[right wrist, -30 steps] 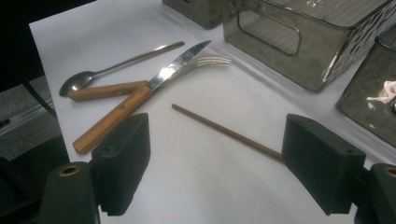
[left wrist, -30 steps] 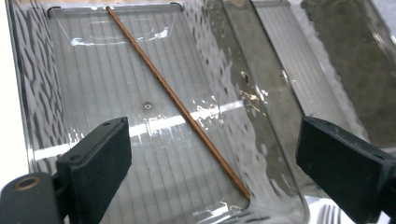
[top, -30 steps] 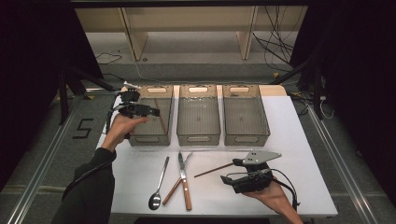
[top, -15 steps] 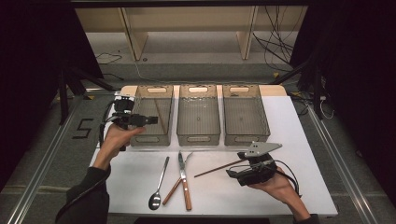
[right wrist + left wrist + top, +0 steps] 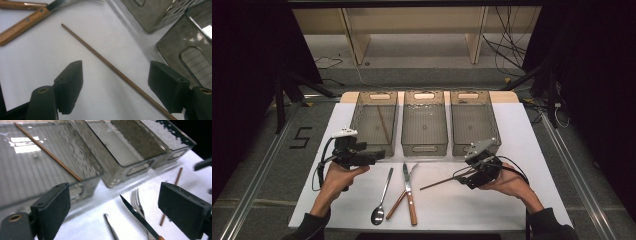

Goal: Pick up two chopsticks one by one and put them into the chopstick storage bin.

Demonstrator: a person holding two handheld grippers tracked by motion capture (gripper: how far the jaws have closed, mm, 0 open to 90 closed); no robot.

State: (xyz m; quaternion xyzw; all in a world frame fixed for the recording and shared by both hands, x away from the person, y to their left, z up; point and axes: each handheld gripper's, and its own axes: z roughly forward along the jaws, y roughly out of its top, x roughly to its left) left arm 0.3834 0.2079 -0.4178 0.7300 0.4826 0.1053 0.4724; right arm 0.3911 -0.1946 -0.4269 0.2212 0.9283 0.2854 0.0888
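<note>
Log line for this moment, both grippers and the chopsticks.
left gripper: open, empty, by left bin | right gripper: open astride table chopstick, not gripped | other chopstick: in left bin

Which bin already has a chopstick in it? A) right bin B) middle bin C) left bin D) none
C: a thin brown chopstick lies slanted inside the left bin, also seen through its clear wall in the left gripper view; the middle bin and right bin look empty, and the second chopstick lies on the table between the open jaws of the right gripper.
</note>
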